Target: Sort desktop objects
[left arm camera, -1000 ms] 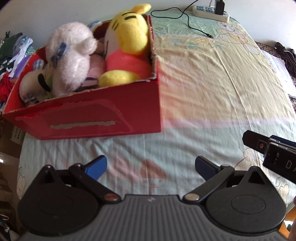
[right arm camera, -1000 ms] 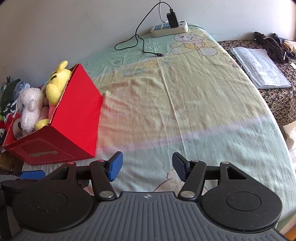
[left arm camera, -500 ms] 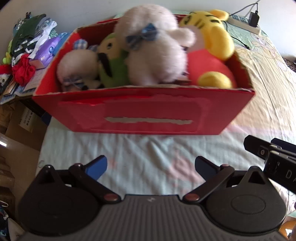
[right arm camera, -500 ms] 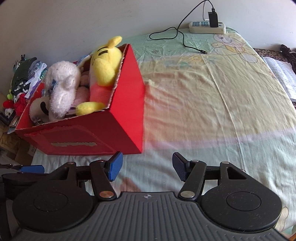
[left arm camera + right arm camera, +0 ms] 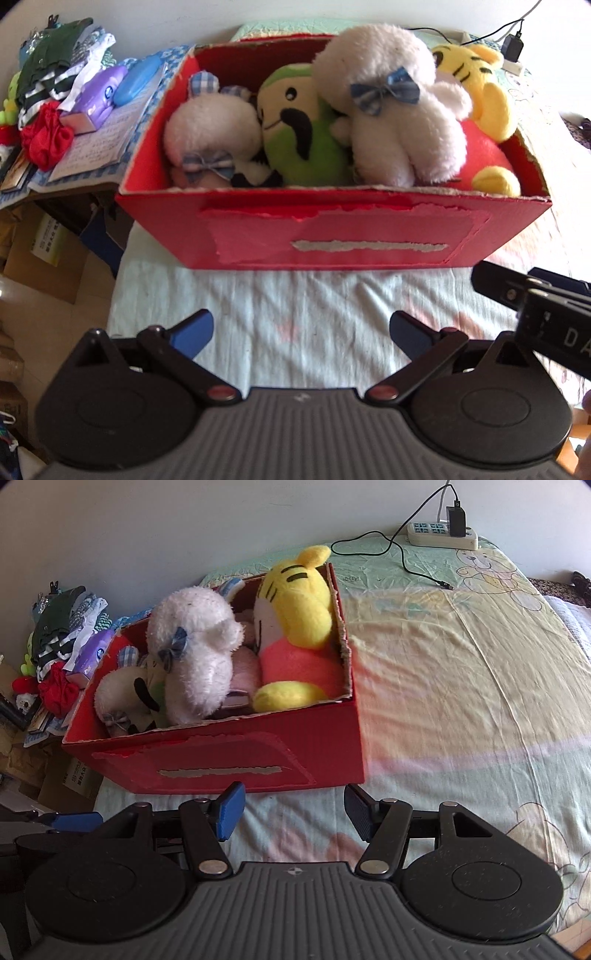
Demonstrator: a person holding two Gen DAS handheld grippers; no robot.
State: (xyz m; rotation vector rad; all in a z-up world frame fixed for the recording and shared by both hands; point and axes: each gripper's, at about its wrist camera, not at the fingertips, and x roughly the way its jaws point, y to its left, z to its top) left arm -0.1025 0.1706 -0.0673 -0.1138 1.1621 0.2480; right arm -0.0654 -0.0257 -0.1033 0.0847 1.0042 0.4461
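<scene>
A red cardboard box [image 5: 332, 236] [image 5: 221, 760] sits on the bed sheet, packed with plush toys. Inside are a white plush with a blue bow [image 5: 399, 110] [image 5: 195, 642], a green plush [image 5: 299, 129], a smaller white plush [image 5: 210, 136] and a yellow tiger plush [image 5: 480, 92] [image 5: 295, 605]. My left gripper [image 5: 301, 332] is open and empty, just in front of the box's near wall. My right gripper [image 5: 293, 812] is open and empty too, close to the box's front right corner. The right gripper's body [image 5: 535, 306] pokes in at the left wrist view's right edge.
A power strip [image 5: 441, 535] with a black cable [image 5: 402, 561] lies at the bed's far end. Left of the box, a side table carries clothes [image 5: 55, 62], a purple tissue pack [image 5: 99, 92] and papers. Cardboard boxes [image 5: 48, 251] stand on the floor below.
Both views have swung left toward the box, which now looms larger and nearly centred. Both grippers stayed open and empty.
</scene>
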